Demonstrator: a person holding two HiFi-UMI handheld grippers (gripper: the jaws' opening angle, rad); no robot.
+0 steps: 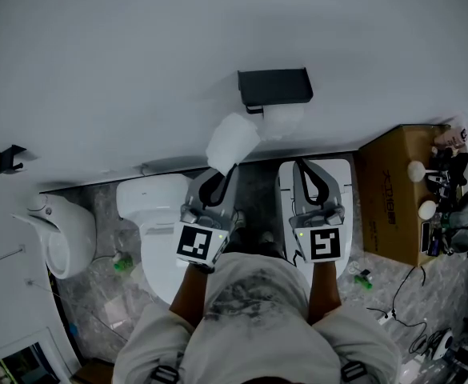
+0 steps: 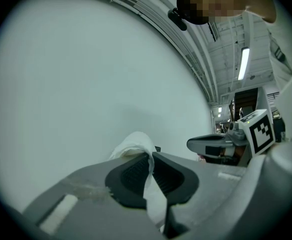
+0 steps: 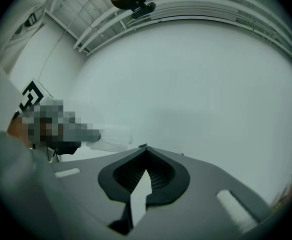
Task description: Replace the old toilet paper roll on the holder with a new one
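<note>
**Tools.** The left gripper (image 2: 150, 156) is clamped on a crumpled strip of toilet paper (image 2: 134, 143). The strip passes between the pads and bunches beyond the tips. The right gripper (image 3: 146, 150) has its jaws together. A pale sliver shows behind its pads, and I cannot tell whether that is paper or background.

**Task item.** The black holder (image 1: 275, 85) is fixed to the wall (image 1: 122, 54) ahead. A white roll (image 1: 284, 121) hangs under it, its long axis running along the wall.

**Key relation.** The roll lies just ahead of the right gripper's tips and just right of the left gripper's paper. I cannot tell whether paper and roll are joined. I judge the right hand the nearer.

**Containers.** The cardboard box (image 1: 394, 186) at right appears closed, so its contents are unseen.
</note>
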